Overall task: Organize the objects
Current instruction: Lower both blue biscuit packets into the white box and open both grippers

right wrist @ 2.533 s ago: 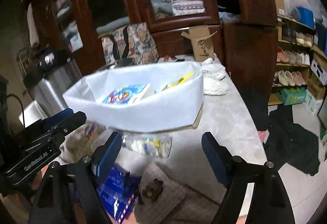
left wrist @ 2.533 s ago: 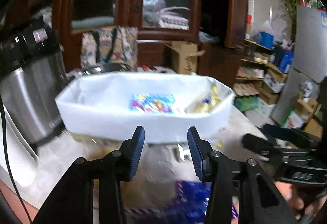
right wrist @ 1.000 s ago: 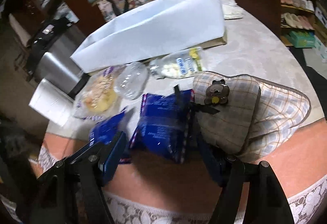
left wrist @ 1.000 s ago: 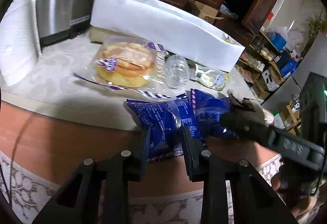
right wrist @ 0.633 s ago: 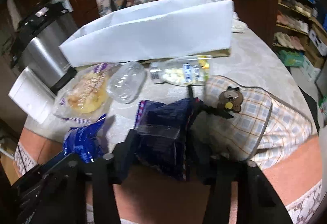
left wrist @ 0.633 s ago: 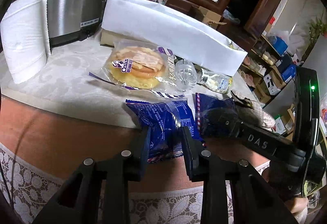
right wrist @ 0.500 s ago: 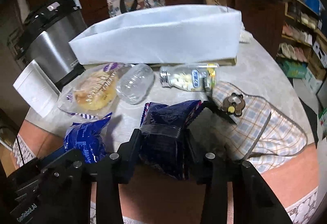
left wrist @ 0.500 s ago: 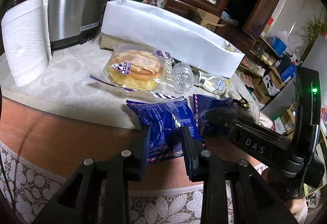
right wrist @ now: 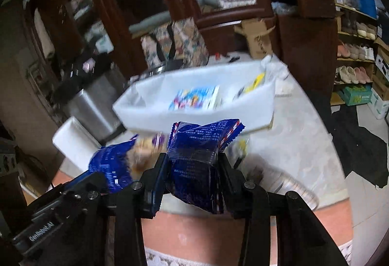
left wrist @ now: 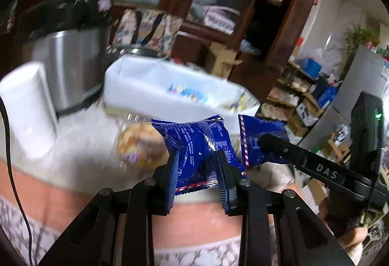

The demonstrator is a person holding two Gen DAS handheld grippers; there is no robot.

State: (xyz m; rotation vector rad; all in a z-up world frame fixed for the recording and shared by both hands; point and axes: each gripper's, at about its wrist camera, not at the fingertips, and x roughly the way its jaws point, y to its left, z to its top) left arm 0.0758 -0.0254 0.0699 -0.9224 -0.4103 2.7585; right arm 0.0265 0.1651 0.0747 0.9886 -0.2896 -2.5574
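My left gripper (left wrist: 198, 156) is shut on a blue snack packet (left wrist: 198, 142) and holds it above the table's near edge. My right gripper (right wrist: 193, 159) is shut on a second blue snack packet (right wrist: 199, 144), also lifted. Each packet shows in the other view: the right one (left wrist: 260, 137) and the left one (right wrist: 114, 164). The white fabric bin (left wrist: 155, 86) stands beyond, with a colourful packet (right wrist: 194, 98) inside. The bin also shows in the right wrist view (right wrist: 194, 115). A wrapped bun (left wrist: 138, 144) lies blurred below the packets.
A steel cooker (left wrist: 65, 64) and a white paper roll (left wrist: 24, 110) stand at the left. A plastic bottle (right wrist: 289, 183) lies at the right on the pale tablecloth (right wrist: 291, 139). A dark wooden cabinet (left wrist: 243, 11) stands behind.
Both grippers have risen from the table with their blue packets and tilted up toward the white bin. The right gripper closed on its packet about a second ago.
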